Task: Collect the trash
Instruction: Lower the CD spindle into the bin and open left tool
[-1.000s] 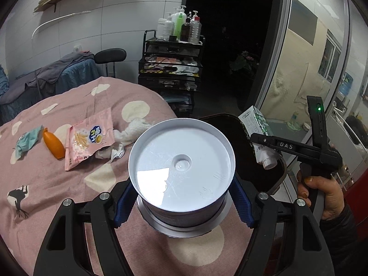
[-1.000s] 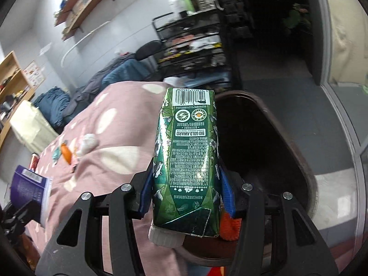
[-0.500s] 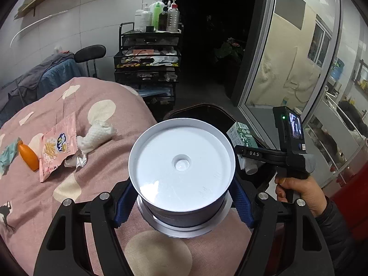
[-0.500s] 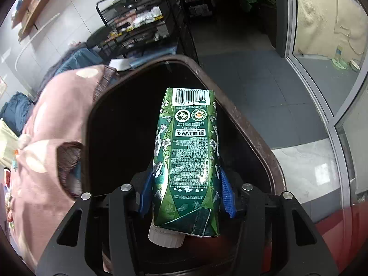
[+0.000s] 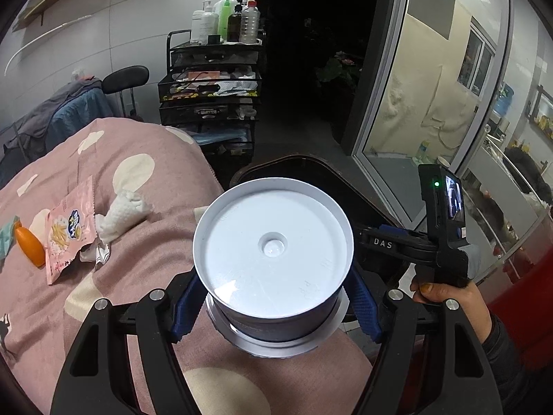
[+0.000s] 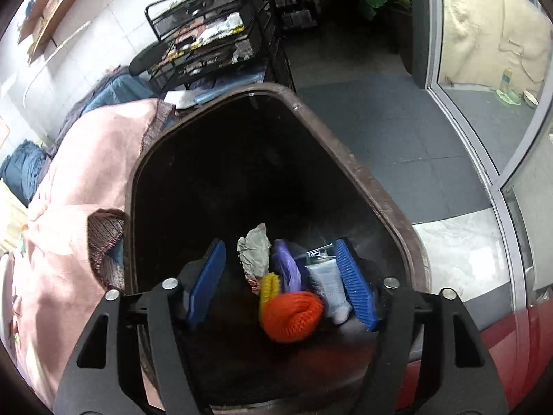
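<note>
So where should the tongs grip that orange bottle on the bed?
Across the middle of the orange bottle, from above. It lies flat on the pink blanket, its narrow end pointing up-left, so both long sides are exposed. The snack packet sits close on its right.

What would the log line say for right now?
left gripper: shut on cup | right gripper: open, empty, over bin | on bed: snack packet, tissue, orange bottle

Bin point(image 6: 373, 186): mouth unobstructed, trash low inside. Black wire rack point(image 6: 214, 45) just behind it; pink-covered bed point(image 5: 114, 180) touching one side; glass door point(image 6: 490, 110) opposite.
</note>
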A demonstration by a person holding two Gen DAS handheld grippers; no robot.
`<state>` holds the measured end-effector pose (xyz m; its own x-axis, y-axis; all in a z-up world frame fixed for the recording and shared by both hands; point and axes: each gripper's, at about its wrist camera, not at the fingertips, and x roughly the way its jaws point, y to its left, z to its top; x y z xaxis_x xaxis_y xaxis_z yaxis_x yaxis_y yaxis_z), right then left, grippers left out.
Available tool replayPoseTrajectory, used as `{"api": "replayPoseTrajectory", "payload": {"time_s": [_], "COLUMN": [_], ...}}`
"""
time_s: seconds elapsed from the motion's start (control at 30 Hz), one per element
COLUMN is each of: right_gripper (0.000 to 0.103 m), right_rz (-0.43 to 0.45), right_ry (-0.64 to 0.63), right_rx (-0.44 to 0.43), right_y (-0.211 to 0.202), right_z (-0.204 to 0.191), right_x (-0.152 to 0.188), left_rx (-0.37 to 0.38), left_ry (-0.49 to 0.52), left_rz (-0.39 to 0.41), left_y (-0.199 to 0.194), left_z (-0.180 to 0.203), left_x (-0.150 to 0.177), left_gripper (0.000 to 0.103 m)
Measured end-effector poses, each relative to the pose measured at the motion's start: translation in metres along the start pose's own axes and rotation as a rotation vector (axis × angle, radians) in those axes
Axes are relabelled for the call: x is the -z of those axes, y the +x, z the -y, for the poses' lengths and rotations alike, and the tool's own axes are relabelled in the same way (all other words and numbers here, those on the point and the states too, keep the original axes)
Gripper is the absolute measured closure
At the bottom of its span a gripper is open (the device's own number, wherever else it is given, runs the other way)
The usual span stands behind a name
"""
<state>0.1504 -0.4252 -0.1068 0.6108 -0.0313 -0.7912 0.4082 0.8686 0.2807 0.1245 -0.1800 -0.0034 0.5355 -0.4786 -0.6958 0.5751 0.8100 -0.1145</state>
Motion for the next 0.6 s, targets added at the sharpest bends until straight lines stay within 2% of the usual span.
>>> {"api": "replayPoseTrajectory", "payload": {"time_s": [0.23,0.4,0.6], "right_gripper": [0.023,0.022,0.021], "right_rz": [0.102,0.150,0.172], "right_ry": [0.050,0.075,0.111], "right_rx": [0.058,0.105,0.150], "right_y": [-0.032,-0.050,-0.061], "right_z": [0.013,0.023,0.042], "right_x": [0.001,-0.001,0.000], "left_rx": [0.045,0.062,0.096], "left_ry": [0.050,0.113,0.132], "left_rz": [-0.028,-0.055,-0.117], "left_y": [0.018,0.036,0.062], "left_z": [0.027,0.051,0.066], "left_x": [-0.014,-0.021,-0.029], "left_gripper": [0.031,0.031,0.031]}}
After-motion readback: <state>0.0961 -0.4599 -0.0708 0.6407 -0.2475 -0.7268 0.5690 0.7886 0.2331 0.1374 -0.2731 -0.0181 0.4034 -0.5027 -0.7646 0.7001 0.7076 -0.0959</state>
